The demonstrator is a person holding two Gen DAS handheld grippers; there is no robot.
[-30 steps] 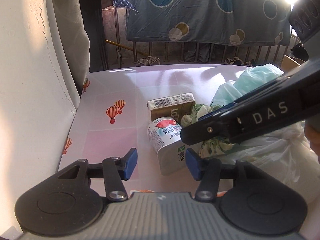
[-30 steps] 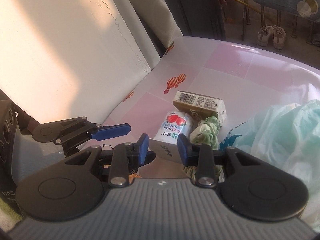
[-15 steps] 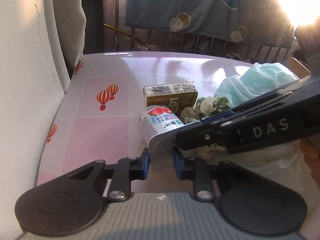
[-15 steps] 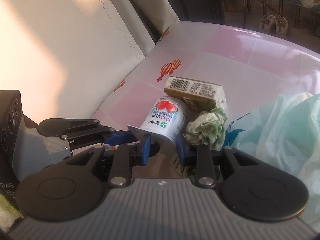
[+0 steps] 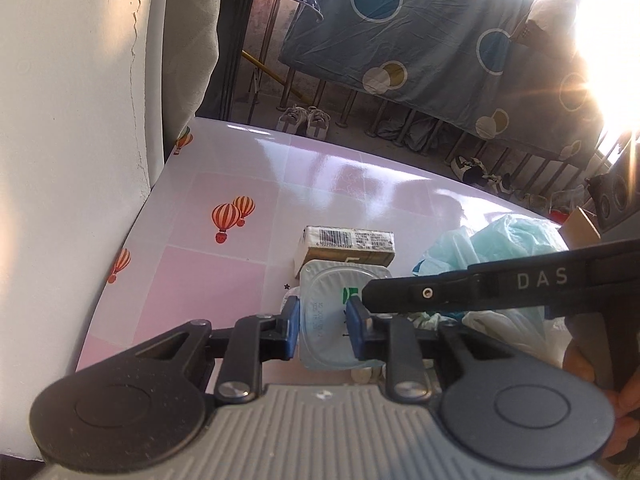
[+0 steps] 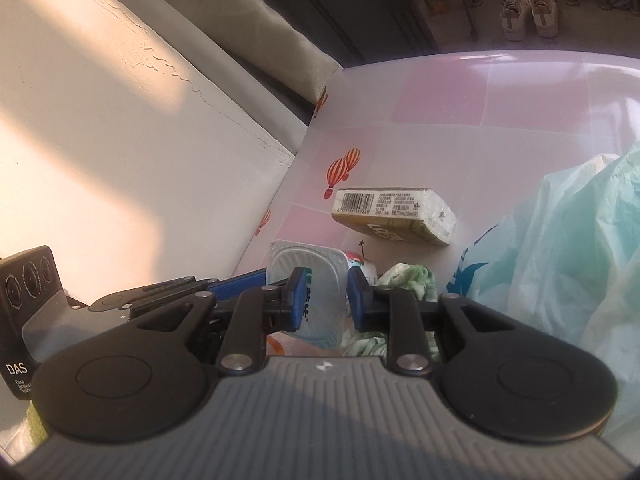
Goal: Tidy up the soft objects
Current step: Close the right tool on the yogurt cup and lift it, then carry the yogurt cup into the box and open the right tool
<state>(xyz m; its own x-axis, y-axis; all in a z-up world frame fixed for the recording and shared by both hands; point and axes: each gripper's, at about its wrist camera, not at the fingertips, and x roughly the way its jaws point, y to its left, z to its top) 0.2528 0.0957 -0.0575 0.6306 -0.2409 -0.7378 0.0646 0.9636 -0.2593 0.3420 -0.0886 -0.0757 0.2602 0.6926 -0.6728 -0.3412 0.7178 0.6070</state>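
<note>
1. The yogurt cup [image 5: 330,320] is the thing in hand. It is off the pink table [image 5: 208,280], tipped so that its foil lid faces the cameras, and it sits just in front of the brown tissue pack [image 5: 346,246].
2. The left gripper [image 5: 322,328] has its blue pads clamped on the cup's lid end, one pad on each side. Its jaws have closed within the past second, with the cup between them.
3. The right gripper [image 6: 327,298] is clamped on the same cup from the other side, with its pads pressing the cup's wall and rim. Its jaws have just been closing on the cup.
4. In my judgement the step is to carry or turn the cup with both grippers. Both should move together, because a pull in two directions could crush the thin wall or tear the foil.
5. The squeeze should stay light. The cup looks soft and will dent easily.
6. The green and white cloth [image 6: 406,280] lies just beside the cup on its right, under the right gripper's finger. It could snag and be dragged along.
7. The pale green plastic bag [image 6: 560,248] lies further right on the table. If the cup belongs in it, the bag's mouth cannot be seen from here, so it needs finding first.
8. A bare hand [image 5: 592,368] holds the right gripper's handle at the edge of the left view.
</note>
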